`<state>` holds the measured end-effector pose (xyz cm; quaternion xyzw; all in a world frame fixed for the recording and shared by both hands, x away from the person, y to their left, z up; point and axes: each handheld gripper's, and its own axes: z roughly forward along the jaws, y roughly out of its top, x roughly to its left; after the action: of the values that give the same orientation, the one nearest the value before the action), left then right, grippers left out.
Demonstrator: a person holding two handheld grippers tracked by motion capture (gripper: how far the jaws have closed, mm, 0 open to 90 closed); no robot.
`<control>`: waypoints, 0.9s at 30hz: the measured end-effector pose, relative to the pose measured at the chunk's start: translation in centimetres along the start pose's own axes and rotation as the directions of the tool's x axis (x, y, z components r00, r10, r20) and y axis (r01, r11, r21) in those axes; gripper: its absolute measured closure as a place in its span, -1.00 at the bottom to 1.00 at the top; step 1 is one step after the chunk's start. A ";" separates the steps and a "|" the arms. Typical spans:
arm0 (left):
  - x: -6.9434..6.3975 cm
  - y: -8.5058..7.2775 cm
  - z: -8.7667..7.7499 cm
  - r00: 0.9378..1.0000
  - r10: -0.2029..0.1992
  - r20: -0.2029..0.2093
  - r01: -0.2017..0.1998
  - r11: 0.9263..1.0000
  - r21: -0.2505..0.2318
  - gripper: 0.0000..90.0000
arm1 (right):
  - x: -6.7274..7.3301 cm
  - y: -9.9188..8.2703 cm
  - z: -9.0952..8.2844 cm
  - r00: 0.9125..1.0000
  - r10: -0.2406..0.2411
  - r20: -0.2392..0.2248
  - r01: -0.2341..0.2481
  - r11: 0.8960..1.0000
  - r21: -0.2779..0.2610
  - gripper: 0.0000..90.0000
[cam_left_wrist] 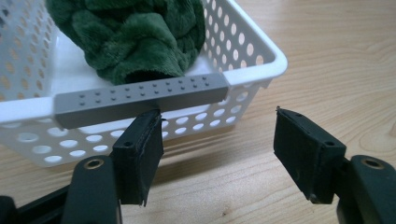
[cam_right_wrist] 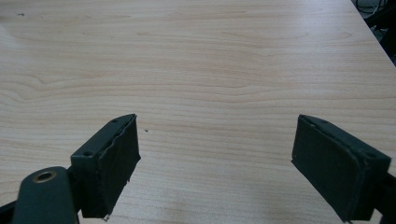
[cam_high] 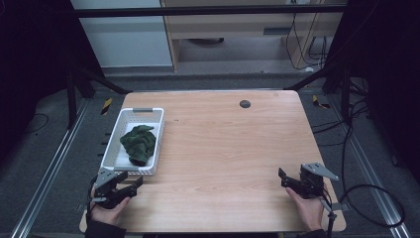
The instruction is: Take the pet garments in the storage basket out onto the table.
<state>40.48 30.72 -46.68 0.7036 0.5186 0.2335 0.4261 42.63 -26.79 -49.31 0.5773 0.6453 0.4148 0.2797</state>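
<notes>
A white perforated basket (cam_high: 157, 141) stands on the left side of the wooden table, and a crumpled dark green cloth (cam_high: 138, 143) lies inside it. In the left gripper view the cloth (cam_left_wrist: 130, 37) sits behind the basket's near wall (cam_left_wrist: 196, 121), which carries a grey handle bar (cam_left_wrist: 140, 98). My left gripper (cam_high: 130, 183) rests at the table's front left, just in front of that near wall, open with nothing between its jaws (cam_left_wrist: 217, 156). At the front right my right gripper (cam_high: 286, 179) is open over bare wood (cam_right_wrist: 217, 158).
A small dark round grommet (cam_high: 244, 103) sits near the table's far edge. Black frame bars and cables surround the table, and a cable trails off the right gripper. The wooden table (cam_high: 228, 148) stretches bare between the basket and the right edge.
</notes>
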 end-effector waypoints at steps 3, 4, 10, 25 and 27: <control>-0.2 0.1 -0.3 1.000 -0.015 -0.001 0.015 1.000 0.004 -0.26 | 0.1 0.0 -0.1 1.000 -0.013 0.009 0.013 1.000 0.002 -0.68; -0.2 0.1 -0.3 1.000 -0.016 -0.001 0.016 1.000 0.009 -0.25 | 0.1 0.0 -0.1 1.000 -0.012 0.005 0.012 1.000 0.002 -0.68; -0.7 0.4 -0.9 1.000 -0.007 -0.031 0.007 1.000 0.009 -0.24 | 0.2 -0.1 0.0 1.000 -0.029 0.007 0.029 1.000 0.012 -0.69; -0.5 1.5 -2.0 0.998 -0.036 -0.047 0.034 0.999 -0.034 -0.25 | 0.5 -0.1 0.0 0.999 -0.044 0.007 0.044 0.999 0.009 -0.69; -0.4 1.7 -1.9 0.998 -0.036 -0.044 0.035 0.999 -0.034 -0.26 | 0.5 -0.1 -0.1 0.999 -0.050 0.003 0.050 0.999 0.007 -0.69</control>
<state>39.71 30.84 -44.20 0.6816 0.5365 0.2503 0.4301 42.45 -26.27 -49.28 0.5625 0.6606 0.4044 0.2892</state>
